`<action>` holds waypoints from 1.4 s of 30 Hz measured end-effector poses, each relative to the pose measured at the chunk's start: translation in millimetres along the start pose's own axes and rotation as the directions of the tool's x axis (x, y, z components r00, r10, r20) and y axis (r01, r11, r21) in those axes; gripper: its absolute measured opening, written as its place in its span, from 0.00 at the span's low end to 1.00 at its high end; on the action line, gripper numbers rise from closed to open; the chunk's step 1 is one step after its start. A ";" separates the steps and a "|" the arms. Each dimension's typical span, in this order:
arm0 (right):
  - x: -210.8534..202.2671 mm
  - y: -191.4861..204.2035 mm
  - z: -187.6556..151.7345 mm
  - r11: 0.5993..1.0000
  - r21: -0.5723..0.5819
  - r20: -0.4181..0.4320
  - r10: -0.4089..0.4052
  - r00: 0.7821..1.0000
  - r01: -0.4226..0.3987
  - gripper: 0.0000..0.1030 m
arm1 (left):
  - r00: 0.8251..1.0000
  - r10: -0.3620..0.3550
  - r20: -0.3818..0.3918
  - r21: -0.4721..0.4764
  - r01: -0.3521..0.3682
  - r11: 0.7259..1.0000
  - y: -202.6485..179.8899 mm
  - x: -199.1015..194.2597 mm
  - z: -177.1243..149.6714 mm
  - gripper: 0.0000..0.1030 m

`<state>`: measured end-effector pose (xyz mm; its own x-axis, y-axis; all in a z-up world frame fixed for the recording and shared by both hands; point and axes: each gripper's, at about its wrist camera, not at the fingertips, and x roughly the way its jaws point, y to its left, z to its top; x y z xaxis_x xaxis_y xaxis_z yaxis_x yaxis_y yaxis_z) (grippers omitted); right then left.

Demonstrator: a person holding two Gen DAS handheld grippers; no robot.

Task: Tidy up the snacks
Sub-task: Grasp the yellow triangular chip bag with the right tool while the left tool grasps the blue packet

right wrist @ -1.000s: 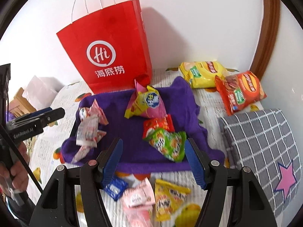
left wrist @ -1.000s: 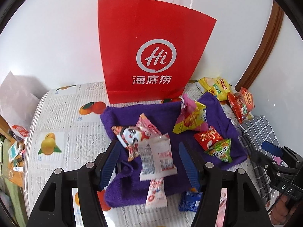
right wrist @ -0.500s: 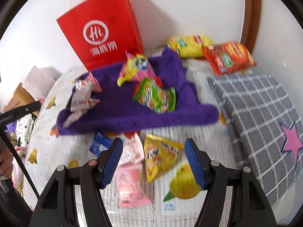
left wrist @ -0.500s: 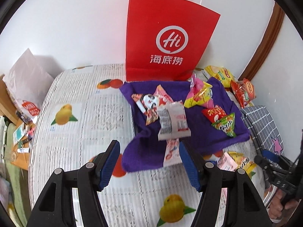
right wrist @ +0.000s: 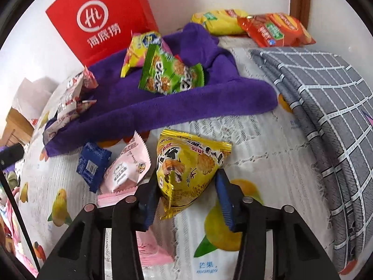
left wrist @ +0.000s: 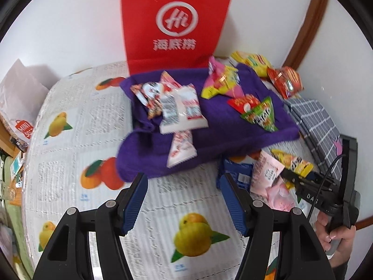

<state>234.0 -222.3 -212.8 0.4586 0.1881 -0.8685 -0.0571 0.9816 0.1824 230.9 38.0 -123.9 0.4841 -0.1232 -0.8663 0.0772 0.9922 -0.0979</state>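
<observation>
The right hand-held gripper (right wrist: 186,191) has just been closing, its jaws now pinching the yellow snack packet (right wrist: 186,170) lying on the counter (right wrist: 256,140) right ahead, long axis running away; the left hand-held gripper (left wrist: 184,200) is hovering apart, empty, farther off.

One red paper bag (right wrist: 98,21), one purple towel (right wrist: 163,107), two chip bags (right wrist: 275,29), one checked cushion (right wrist: 326,107).

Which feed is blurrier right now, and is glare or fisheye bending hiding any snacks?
Left wrist view: motion-smeared, the red bag lettering and purple towel soft. Right wrist view: sharper, the yellow packet between the right gripper crisp, small glints on the orange chip bag. Both bend straight lines at the rim; no snack is washed out.
</observation>
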 end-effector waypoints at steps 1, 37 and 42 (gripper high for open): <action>-1.0 -2.0 -0.9 1.000 0.002 0.005 0.004 1.000 -0.004 0.42 | 1.000 0.000 -0.004 0.006 0.000 1.000 -4.1 2.1 -1.5 0.61; -15.3 -41.0 -18.7 0.999 -0.037 0.067 -0.029 0.997 0.031 0.42 | 0.994 0.038 -0.100 0.119 -0.026 0.993 -84.0 97.8 -15.2 0.72; -15.1 -40.7 -17.8 0.998 -0.040 0.058 -0.041 0.997 0.043 0.42 | 0.997 0.047 -0.058 0.115 -0.040 0.993 -79.9 91.4 -19.3 0.51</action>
<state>213.7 -264.5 -215.3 0.5112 0.1454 -0.8471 -0.0723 0.9894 0.1261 252.1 -52.2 -204.7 0.4356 -0.0755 -0.8970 0.1574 0.9875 -0.0067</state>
